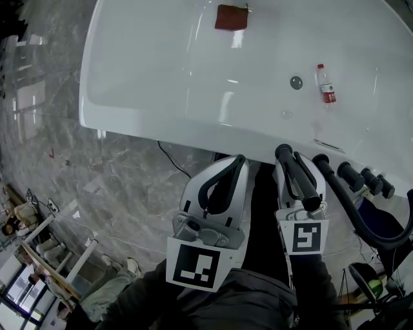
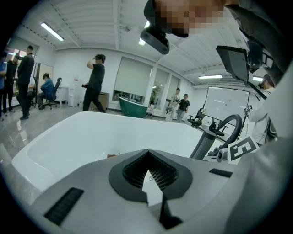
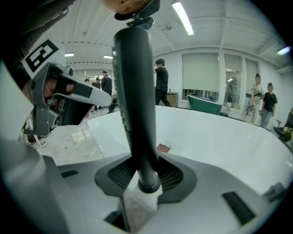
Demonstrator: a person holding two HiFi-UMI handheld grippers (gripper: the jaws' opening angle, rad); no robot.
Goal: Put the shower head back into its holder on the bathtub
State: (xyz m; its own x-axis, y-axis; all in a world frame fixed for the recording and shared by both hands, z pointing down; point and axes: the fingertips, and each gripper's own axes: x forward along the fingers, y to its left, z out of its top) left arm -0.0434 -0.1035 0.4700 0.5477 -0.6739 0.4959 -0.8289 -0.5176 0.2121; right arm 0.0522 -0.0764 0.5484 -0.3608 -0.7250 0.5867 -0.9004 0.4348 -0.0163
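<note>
The left gripper (image 1: pixel 239 160) hovers just short of the white bathtub's (image 1: pixel 148 84) rim, its jaws closed together on nothing. A reddish cloth (image 1: pixel 231 17) lies inside the tub. The right gripper (image 3: pixel 145 172) has its jaws clamped on the black shower head (image 3: pixel 135 91), whose handle stands up between them near the rim. Further right, a bottle (image 1: pixel 326 84) lies in the tub. Its red label seems to carry print, too small to read.
</note>
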